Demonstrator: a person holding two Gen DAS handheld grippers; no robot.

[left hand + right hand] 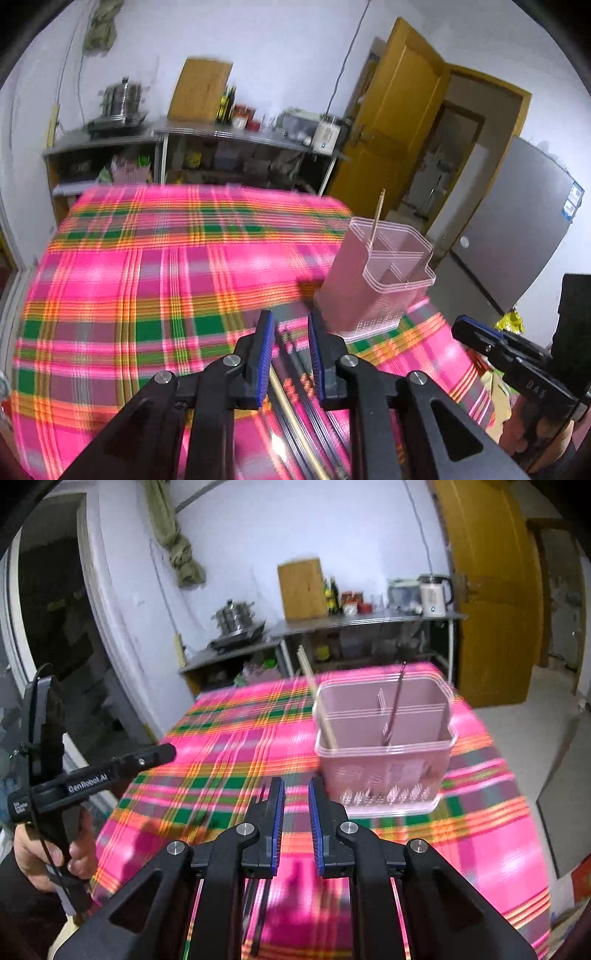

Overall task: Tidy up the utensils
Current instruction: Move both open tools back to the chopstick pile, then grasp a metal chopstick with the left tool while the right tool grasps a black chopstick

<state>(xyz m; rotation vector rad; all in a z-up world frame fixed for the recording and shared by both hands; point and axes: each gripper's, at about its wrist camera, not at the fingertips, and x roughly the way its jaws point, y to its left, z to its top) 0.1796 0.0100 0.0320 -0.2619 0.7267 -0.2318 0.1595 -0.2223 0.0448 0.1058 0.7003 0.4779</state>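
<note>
Translucent pink plastic caddy [384,760]; woven plaid cloth [229,738]; wooden chopstick [319,709]

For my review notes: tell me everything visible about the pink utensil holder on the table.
The utensil holder is a translucent pink plastic tub, roughly rectangular with rounded corners and a ridged rim. Inner walls split it into compartments. The lower wall has rows of drain slots, and it seems to sit in a shallow clear tray. It stands upright on the plaid tablecloth near the table's right edge. A light wooden chopstick leans at its left side; a dark utensil leans in the middle. Neither gripper touches it.
</note>
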